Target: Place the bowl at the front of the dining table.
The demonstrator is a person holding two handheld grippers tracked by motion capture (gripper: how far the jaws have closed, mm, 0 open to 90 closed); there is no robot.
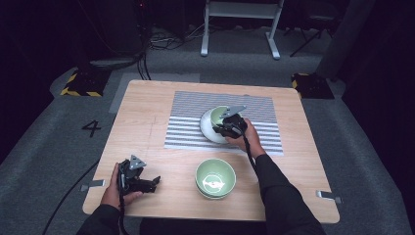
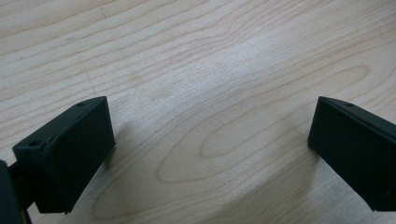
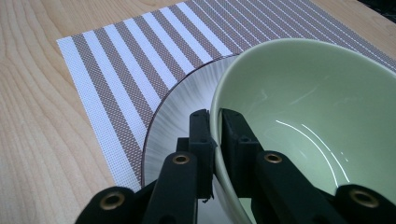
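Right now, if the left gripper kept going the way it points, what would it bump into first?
Probably the bare wooden table. The left gripper is open and tilted down at the wood, with nothing between its jaws, though depth is hard to judge.

1. Left half of the wooden table (image 1: 142, 117) is wide open, bare wood from the far edge down to the left gripper (image 1: 155, 182), which sits low at the near left corner with its jaws spread over plain tabletop.
2. The striped placemat (image 1: 195, 105) is flat, so no real obstacle; its left part is uncovered.
3. Mat's middle is blocked: white plate (image 1: 206, 126) with a tilted green bowl (image 1: 219, 112) over it, right gripper (image 1: 226, 128) clamped on the rim.
4. Another green bowl stack (image 1: 216, 177) sits near the front edge, centre.
5. There's a passable gap between that stack and the plate.
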